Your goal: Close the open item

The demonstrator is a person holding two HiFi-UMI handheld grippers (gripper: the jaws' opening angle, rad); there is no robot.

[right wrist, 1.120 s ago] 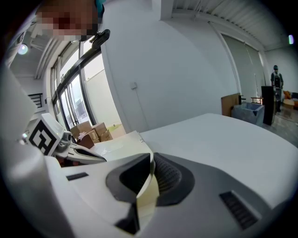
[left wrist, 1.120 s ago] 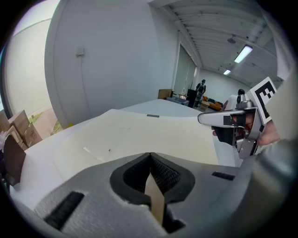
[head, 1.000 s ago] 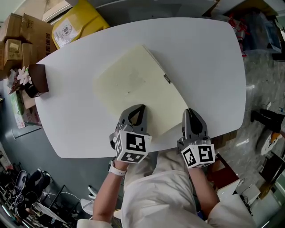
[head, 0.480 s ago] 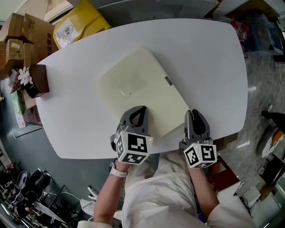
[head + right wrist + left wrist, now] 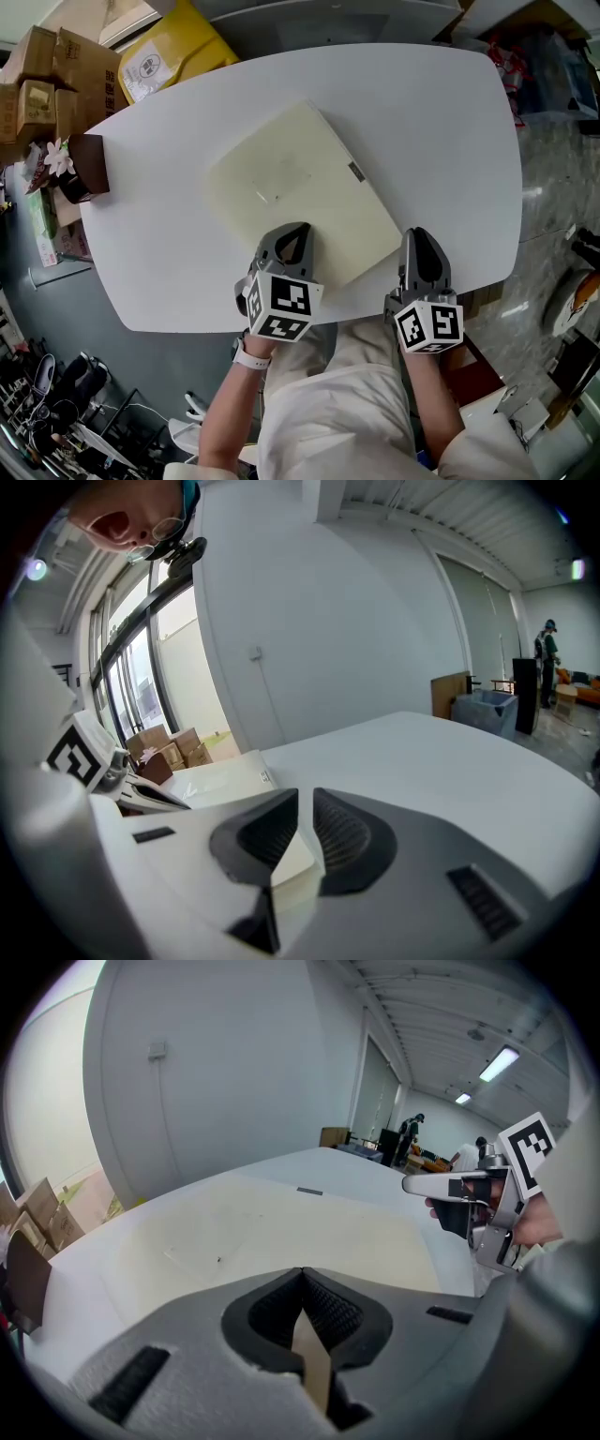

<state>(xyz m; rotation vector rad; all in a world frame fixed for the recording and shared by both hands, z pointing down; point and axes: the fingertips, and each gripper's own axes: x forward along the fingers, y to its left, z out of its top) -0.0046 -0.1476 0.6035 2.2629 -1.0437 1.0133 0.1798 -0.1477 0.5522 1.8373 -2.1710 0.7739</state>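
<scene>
- We see the cream laptop (image 5: 295, 187), seemingly shut, flat on the tabletop (image 5: 441, 122).
- Left gripper (image 5: 298, 230) leans over its near edge, fingers together.
- Right gripper (image 5: 419, 236) sits beside its near-right corner, fingers closing on nothing.

The head view looks steeply down from above the cream case (image 5: 300, 192) on the white surface (image 5: 441, 112). Both gripper views sit low by the case's near edge, facing away from the person. All three share its top.

The left gripper (image 5: 292, 232) is covering the near edge of the case (image 5: 291, 169) on the table (image 5: 441, 122); the case's tag (image 5: 355, 172) is showing too small to read. Left of the table, cardboard boxes (image 5: 37, 70) are running off the picture's edge
</scene>
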